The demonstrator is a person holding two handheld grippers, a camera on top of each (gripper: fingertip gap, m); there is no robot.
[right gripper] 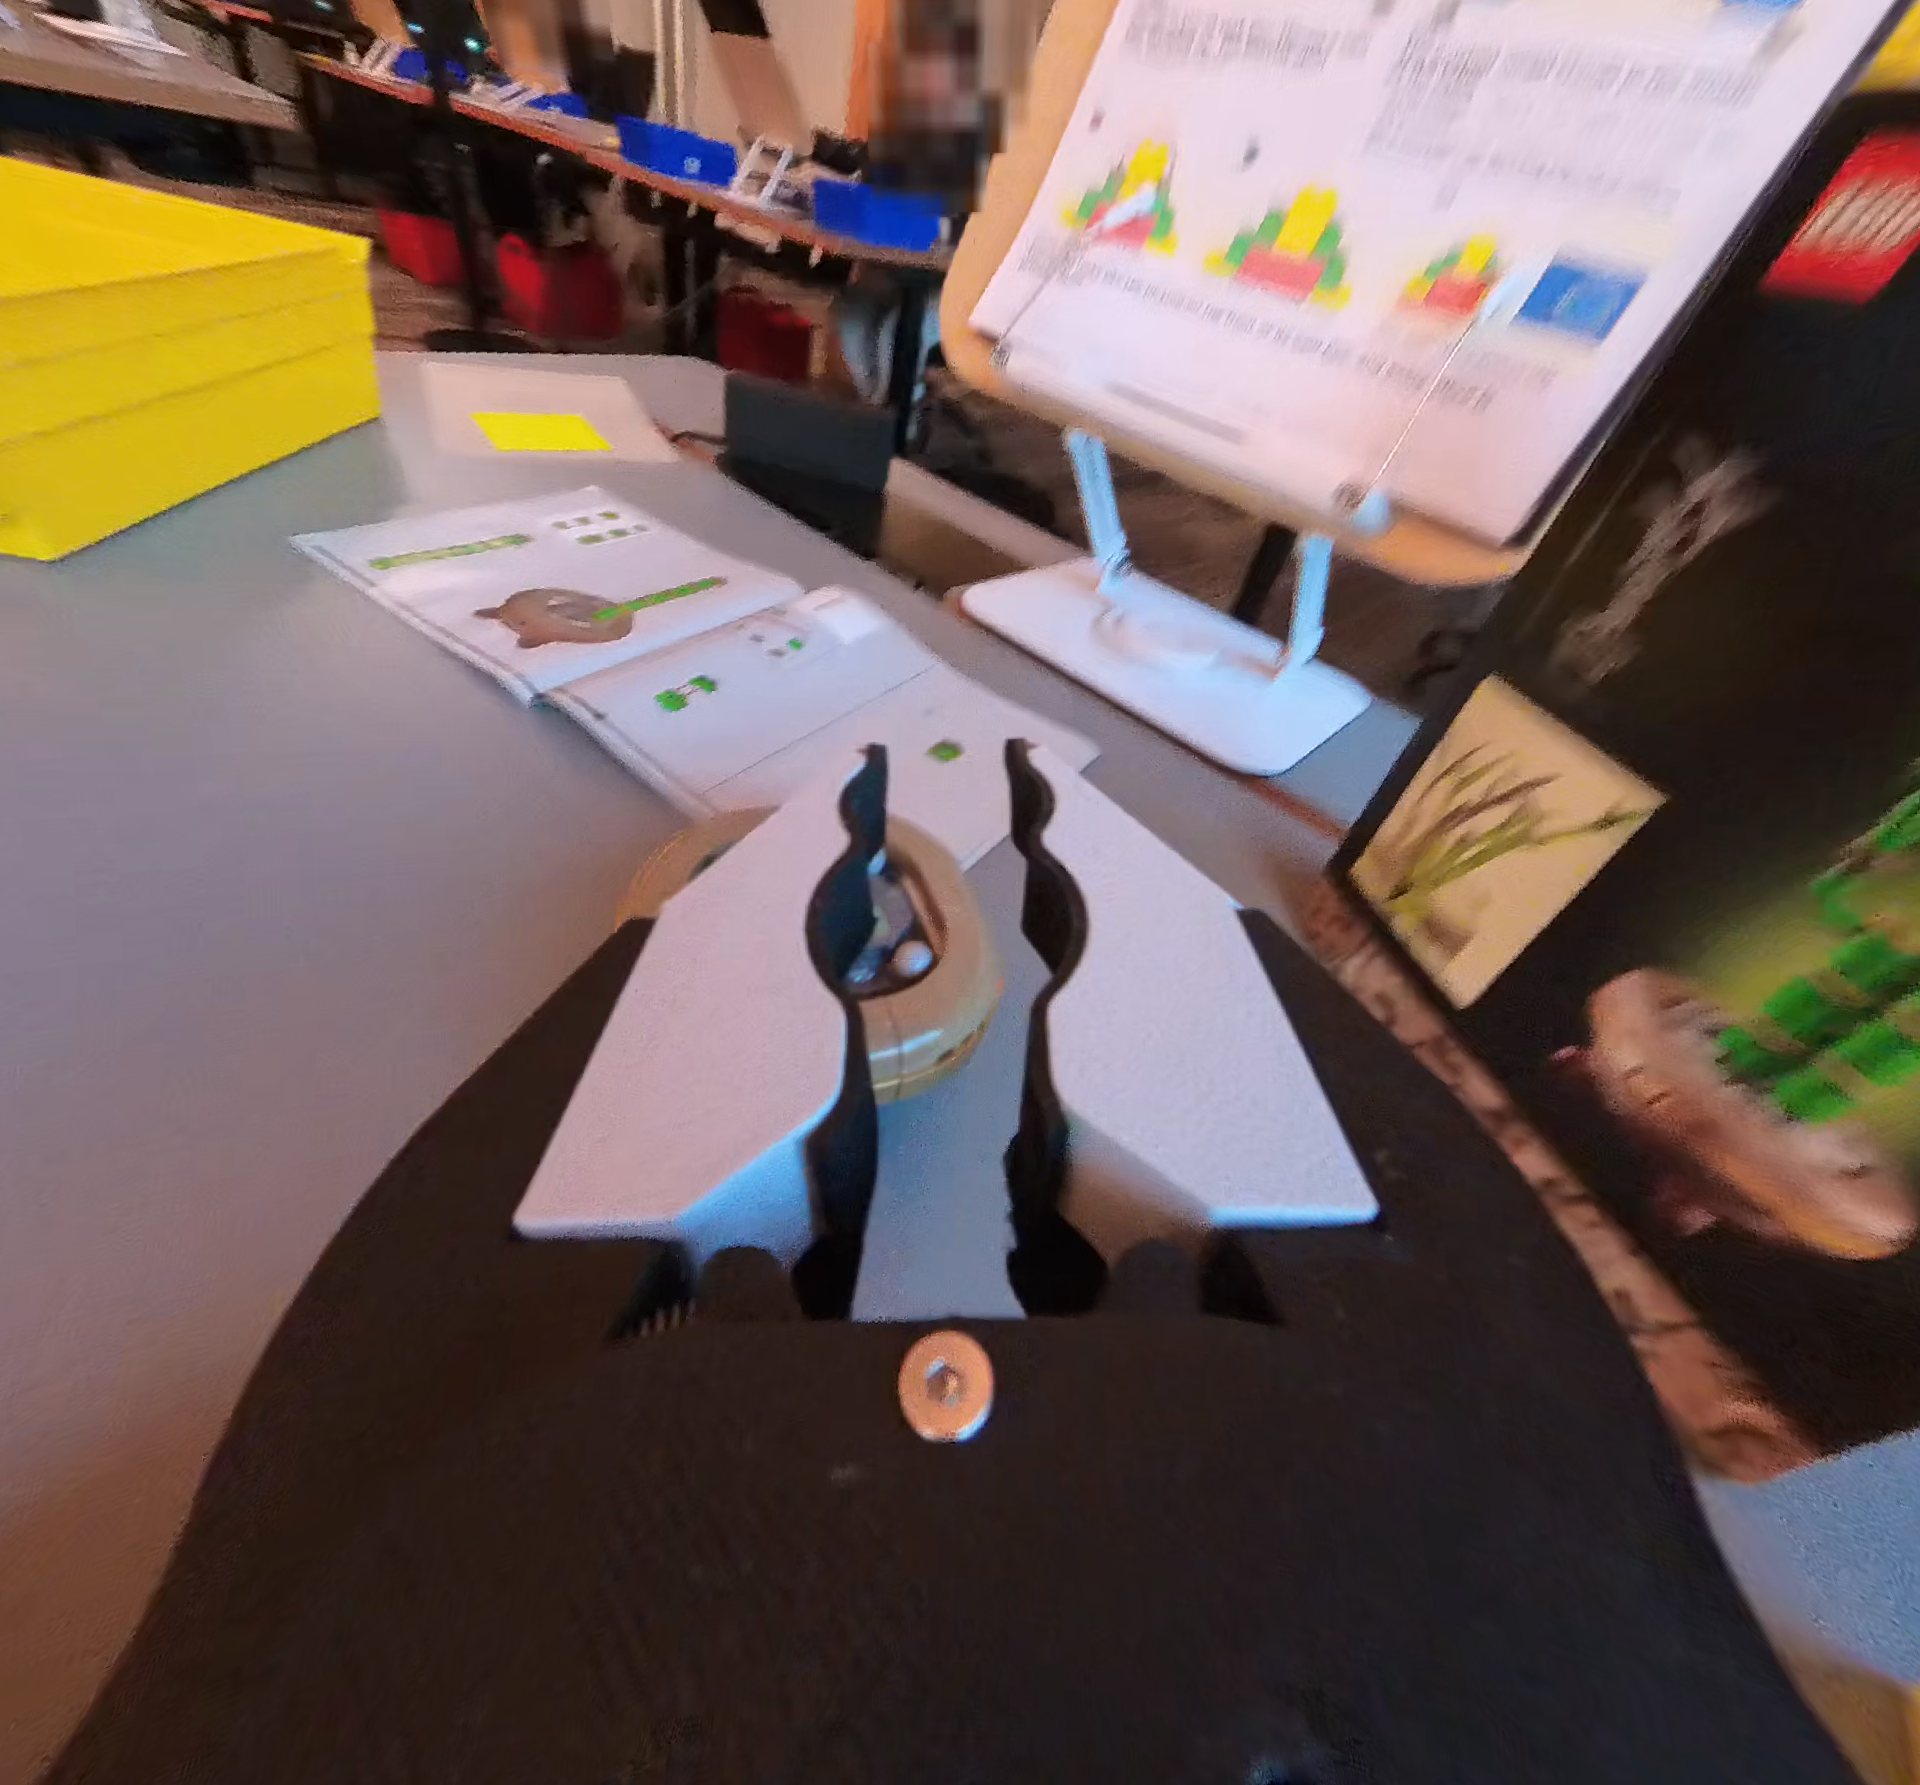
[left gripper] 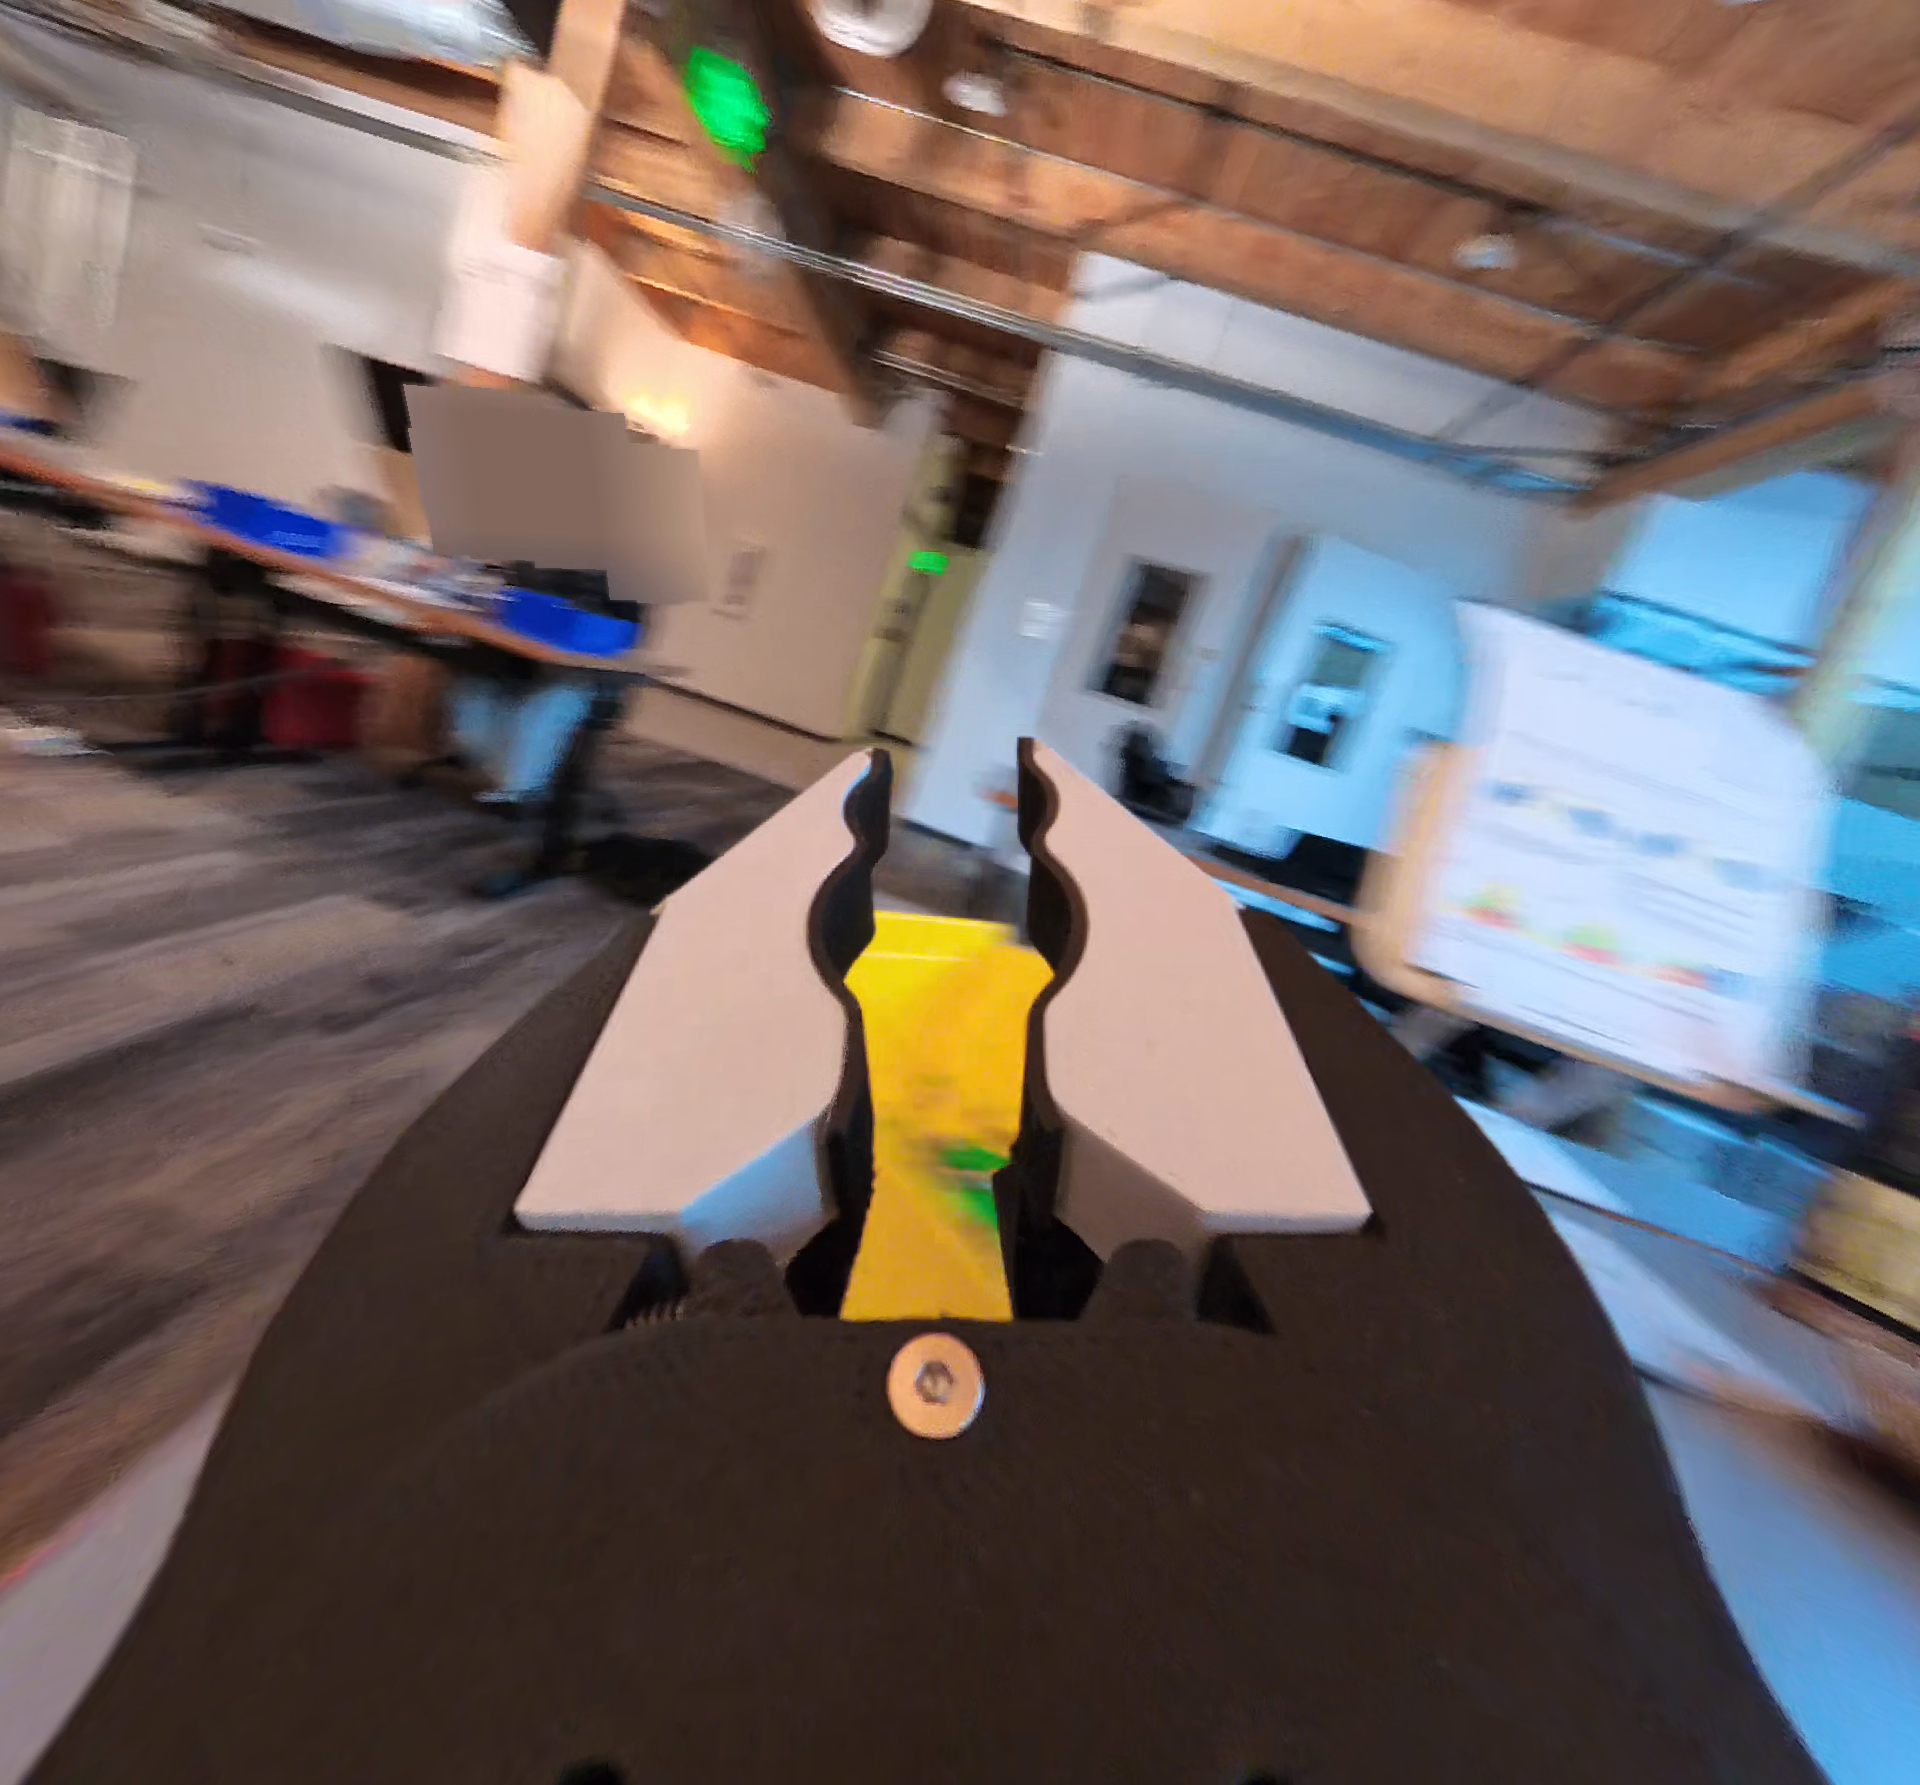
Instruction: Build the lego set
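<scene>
In the left wrist view, my left gripper (left gripper: pixel 951 759) is raised and points out into the blurred room, its jaws a little apart with nothing between the tips. Through the gap lower down I see a yellow box (left gripper: pixel 940 1039) with a blurred green piece (left gripper: pixel 971 1174) on it. In the right wrist view, my right gripper (right gripper: pixel 945 759) is low over the grey table (right gripper: pixel 260 852), jaws apart. A tan rounded lego assembly (right gripper: pixel 935 987) lies on the table under the left finger, partly hidden by it. An open instruction booklet (right gripper: pixel 623 613) lies just beyond.
A yellow box (right gripper: pixel 156 353) stands at the far left of the table. A white stand (right gripper: pixel 1174 655) holds a tilted instruction sheet (right gripper: pixel 1403 177) at the back right. The black lego set box (right gripper: pixel 1714 696) stands close on the right. Other tables with blue bins are far behind.
</scene>
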